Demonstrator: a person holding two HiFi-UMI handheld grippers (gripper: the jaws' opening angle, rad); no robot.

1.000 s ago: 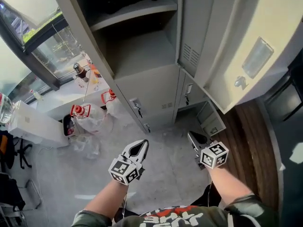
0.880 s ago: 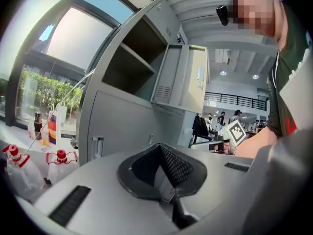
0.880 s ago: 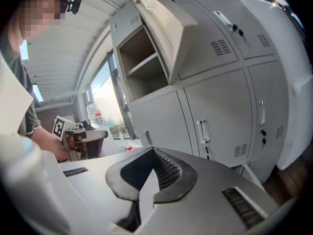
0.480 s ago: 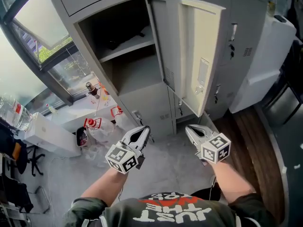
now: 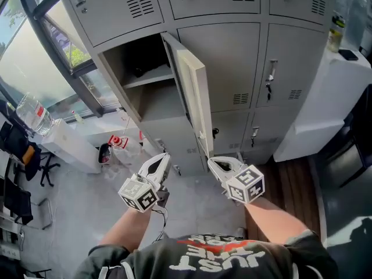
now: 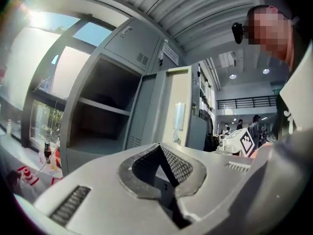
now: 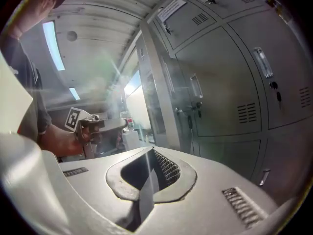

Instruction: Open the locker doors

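Door (image 5: 195, 95): open, at the centre of the head view, swung out from the lockers (image 5: 232, 63) toward the camera and seen nearly edge-on.
Door axis: the long axis is upright; in the frame it is drawn from the upper centre down to just above the right gripper, with the free edge pointed at the camera.
Door, left gripper view (image 6: 168, 106): shown upright at mid-frame, directly right of the compartment.
Compartment (image 5: 136, 68): exposed left of the door, above and left of centre; a shelf (image 5: 150, 74) is set across it.
Closed doors (image 5: 293, 57): ranged to the right of the open one, handles upright.
Left gripper (image 5: 161, 158): held at lower centre-left over the floor (image 5: 192, 201), pointed up the frame toward the lockers' foot; fingers pressed together with nothing between them, as seen in its own view (image 6: 157, 147).
Right gripper (image 5: 214, 163): held at lower centre, its tip drawn just under the door's lower end; fingers likewise closed on nothing (image 7: 150, 151), the door being well ahead of them.
Bottles (image 5: 119, 141): laid on the floor at the left, by the lockers' foot.
Counter (image 5: 322, 103): white, at the right edge.
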